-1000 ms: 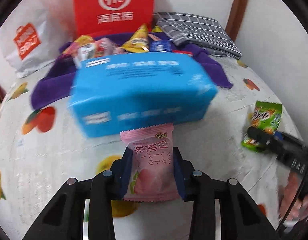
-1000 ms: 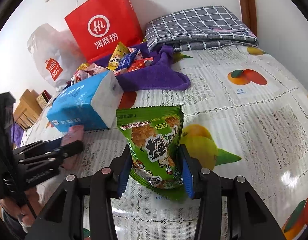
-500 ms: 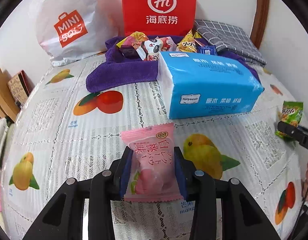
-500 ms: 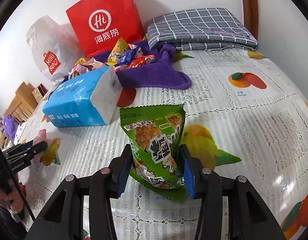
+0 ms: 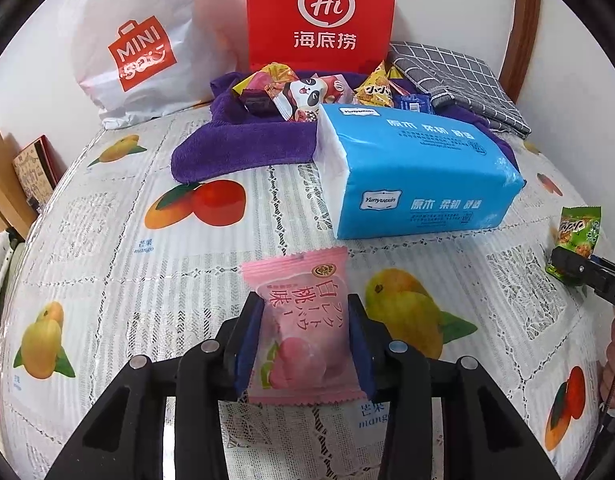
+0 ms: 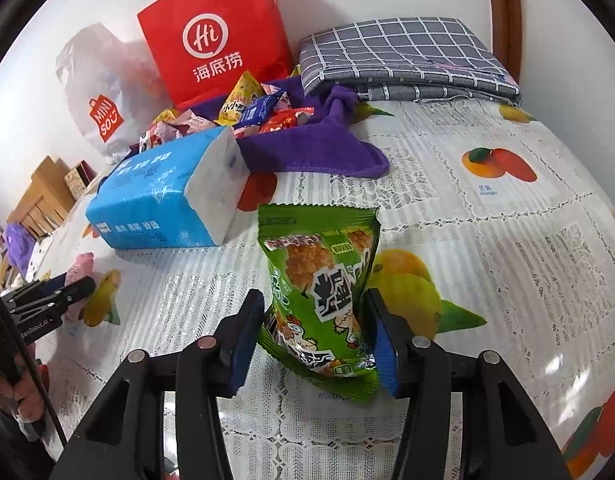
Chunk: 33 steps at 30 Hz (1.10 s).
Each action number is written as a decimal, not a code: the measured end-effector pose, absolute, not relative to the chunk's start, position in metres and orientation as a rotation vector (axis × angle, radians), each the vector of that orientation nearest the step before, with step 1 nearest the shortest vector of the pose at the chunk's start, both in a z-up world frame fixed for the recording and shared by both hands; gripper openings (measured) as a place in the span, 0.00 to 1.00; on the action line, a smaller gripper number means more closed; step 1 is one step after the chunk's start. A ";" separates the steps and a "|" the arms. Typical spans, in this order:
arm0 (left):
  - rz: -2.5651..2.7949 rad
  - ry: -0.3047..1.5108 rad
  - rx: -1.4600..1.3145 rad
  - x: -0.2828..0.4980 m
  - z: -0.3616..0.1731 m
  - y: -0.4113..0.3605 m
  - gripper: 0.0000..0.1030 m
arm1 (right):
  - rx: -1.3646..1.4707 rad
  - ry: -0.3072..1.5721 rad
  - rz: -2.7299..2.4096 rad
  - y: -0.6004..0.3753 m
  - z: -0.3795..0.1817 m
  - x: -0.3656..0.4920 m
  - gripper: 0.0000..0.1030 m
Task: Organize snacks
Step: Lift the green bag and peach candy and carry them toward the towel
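In the lower centre of the left wrist view, the left gripper is clamped on a pink peach-candy packet above the fruit-print tablecloth. In the right wrist view the right gripper has just been easing apart around a green snack packet; the left pad shows a gap. A blue tissue pack lies mid-frame, before a purple towel heaped with snacks.
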<state>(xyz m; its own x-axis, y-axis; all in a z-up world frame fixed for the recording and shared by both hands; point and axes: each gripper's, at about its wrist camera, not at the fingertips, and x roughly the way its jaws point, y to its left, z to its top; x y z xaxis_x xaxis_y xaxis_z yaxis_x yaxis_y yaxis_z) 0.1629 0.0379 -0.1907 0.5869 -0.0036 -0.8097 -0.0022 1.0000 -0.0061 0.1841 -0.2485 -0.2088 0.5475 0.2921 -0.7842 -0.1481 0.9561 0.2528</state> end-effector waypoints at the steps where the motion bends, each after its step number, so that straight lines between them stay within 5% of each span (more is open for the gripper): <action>1: -0.001 0.944 -0.012 0.163 -0.190 0.039 0.36 | 0.171 0.956 0.262 -0.250 -0.209 0.184 0.46; 20: -0.084 0.969 -0.166 0.144 -0.167 0.064 0.35 | 0.161 0.980 0.199 -0.247 -0.195 0.174 0.44; 33: -0.138 0.887 -0.187 0.159 -0.105 0.072 0.35 | 0.136 0.922 0.228 -0.209 -0.120 0.184 0.44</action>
